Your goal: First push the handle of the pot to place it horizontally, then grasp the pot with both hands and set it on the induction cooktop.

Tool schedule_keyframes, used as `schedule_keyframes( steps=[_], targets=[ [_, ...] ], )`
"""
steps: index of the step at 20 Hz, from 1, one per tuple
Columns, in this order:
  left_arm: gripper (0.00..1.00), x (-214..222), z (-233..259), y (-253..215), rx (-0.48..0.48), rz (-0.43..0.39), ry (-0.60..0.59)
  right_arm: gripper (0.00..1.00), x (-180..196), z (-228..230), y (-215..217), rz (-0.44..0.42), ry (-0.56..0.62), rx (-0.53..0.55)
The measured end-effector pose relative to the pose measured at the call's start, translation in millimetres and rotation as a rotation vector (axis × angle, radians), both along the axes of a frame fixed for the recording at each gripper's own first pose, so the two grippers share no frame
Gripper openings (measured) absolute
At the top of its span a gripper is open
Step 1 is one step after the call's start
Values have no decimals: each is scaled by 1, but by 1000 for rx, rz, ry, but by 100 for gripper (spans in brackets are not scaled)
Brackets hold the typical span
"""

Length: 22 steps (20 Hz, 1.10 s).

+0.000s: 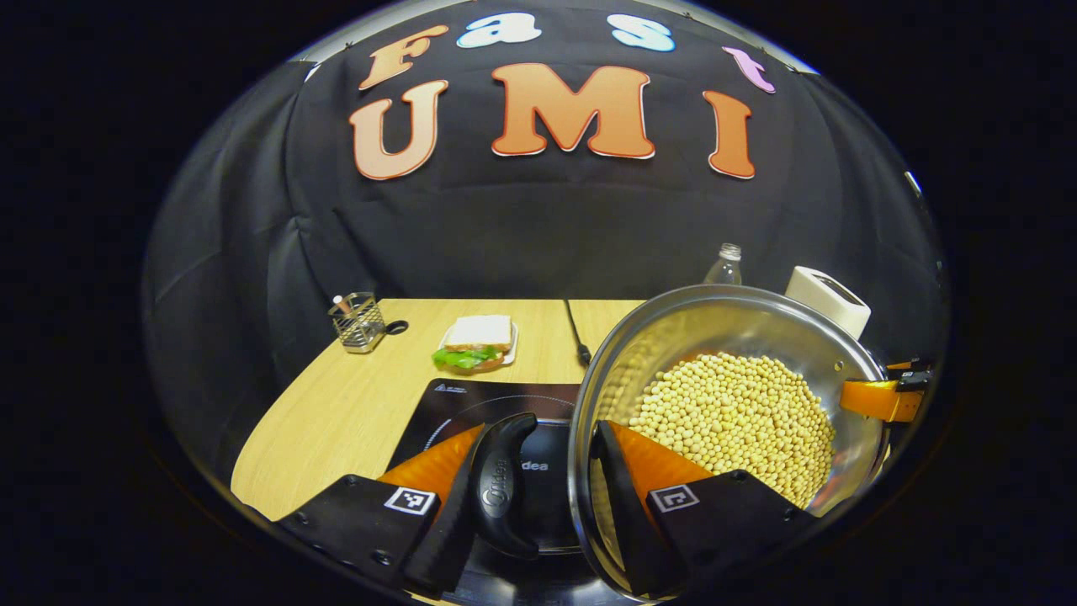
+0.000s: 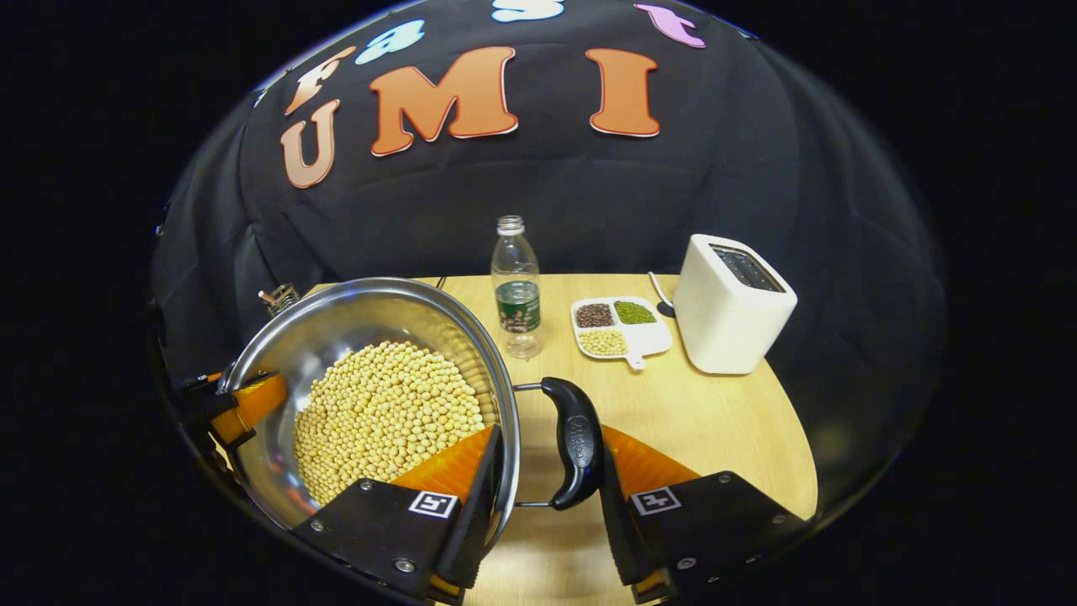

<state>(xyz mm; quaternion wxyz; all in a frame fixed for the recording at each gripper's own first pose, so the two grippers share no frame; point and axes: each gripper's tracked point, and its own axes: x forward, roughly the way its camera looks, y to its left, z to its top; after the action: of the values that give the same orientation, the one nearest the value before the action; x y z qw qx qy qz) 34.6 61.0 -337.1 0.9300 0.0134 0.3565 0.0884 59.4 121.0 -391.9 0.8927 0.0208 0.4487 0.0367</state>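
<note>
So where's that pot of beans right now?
The pot of soybeans is held up between the two grippers, one at each side handle. In the left gripper view its left edge hangs over the induction cooktop; in the right gripper view the water bottle stands behind it.

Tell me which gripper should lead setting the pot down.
Left: the left gripper holds the pot by its handle directly above the induction cooktop; the right gripper hangs over the table.

Wooden table [image 2: 715, 421] carries cooktop [image 1: 454, 404], toaster [image 2: 730, 307], bottle [image 2: 516, 290].

Steel pot [image 2: 336, 328] showing silver w/ pale yellow beans [image 2: 387, 412]; grippers' fingers [image 1: 648, 459] looking orange/black; toaster [image 2: 732, 316] showing white.
</note>
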Motion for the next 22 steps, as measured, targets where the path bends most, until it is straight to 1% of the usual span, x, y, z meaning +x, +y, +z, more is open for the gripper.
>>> schedule_keyframes(
  steps=[3,6,7,8,9,10,13,14,15,17,18,19,22],
  targets=[
    [78,-15,3,23,11,36,2,60,-2,-2,20,32,4,22],
    [78,-31,6,47,21,75,9,61,-7,-2,52,78,16,24],
    [75,-34,8,56,26,85,6,61,-5,-2,58,81,1,32],
    [81,-37,10,63,29,94,2,61,-6,0,65,97,12,30],
    [78,-40,13,70,36,103,-1,60,-5,3,73,107,6,32],
    [77,-43,14,78,41,110,-3,61,-3,5,81,113,-1,35],
    [77,-50,17,98,47,135,-3,60,-2,6,101,138,-1,37],
    [81,-52,18,105,49,143,-2,61,-1,6,107,145,0,40],
    [77,-52,18,112,53,149,-2,61,0,5,114,149,5,47],
    [77,-53,18,124,60,159,3,60,2,3,126,160,10,54],
    [77,-55,19,129,60,163,11,56,3,3,131,168,11,55],
    [74,-56,18,136,62,165,18,61,5,1,137,170,13,57],
    [74,-52,17,150,75,172,28,61,5,-3,150,176,19,56]
  ],
)
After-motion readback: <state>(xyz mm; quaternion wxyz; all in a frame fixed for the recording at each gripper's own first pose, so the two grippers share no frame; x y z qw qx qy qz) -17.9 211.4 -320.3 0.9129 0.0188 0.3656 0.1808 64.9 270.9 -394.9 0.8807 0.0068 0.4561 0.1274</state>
